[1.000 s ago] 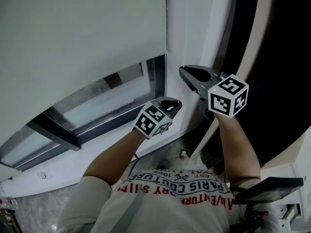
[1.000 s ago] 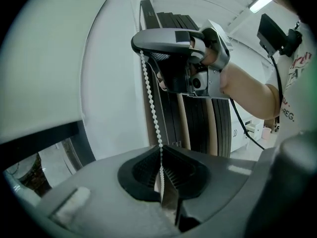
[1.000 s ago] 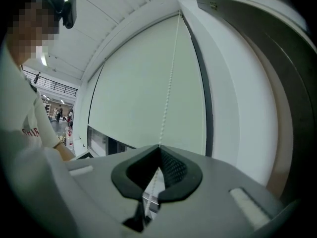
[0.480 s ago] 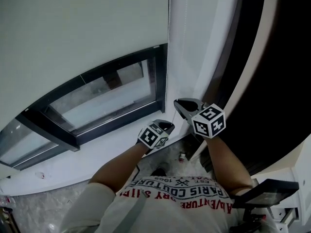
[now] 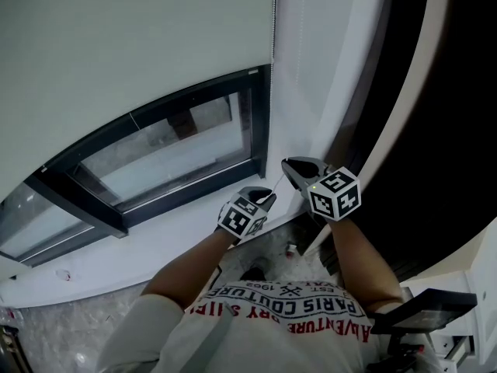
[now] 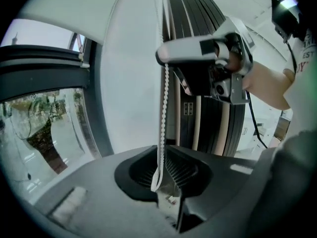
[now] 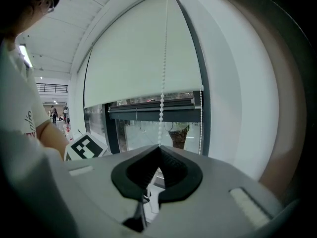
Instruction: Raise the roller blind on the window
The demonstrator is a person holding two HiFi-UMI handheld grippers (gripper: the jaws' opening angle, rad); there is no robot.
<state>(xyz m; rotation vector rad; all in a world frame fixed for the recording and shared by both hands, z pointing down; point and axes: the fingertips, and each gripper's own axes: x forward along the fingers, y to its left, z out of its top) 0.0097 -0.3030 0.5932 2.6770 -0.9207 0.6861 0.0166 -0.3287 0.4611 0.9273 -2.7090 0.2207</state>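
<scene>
Found right gripper (image 7: 158,150) clamped shut on the bead chain (image 7: 162,103), chain entering at the jaw tips and rising straight above them in front of the roller blind (image 7: 138,58). Noted left gripper (image 6: 166,182) with jaws having just been opening, now slightly apart, the chain's bottom loop hanging slack in the gap between them, pads not pressing on it; right gripper just above and beyond those jaws on the same chain. Logged blind's lower edge above and beyond both pairs of jaws, window (image 5: 171,154) glass uncovered beneath it.
</scene>
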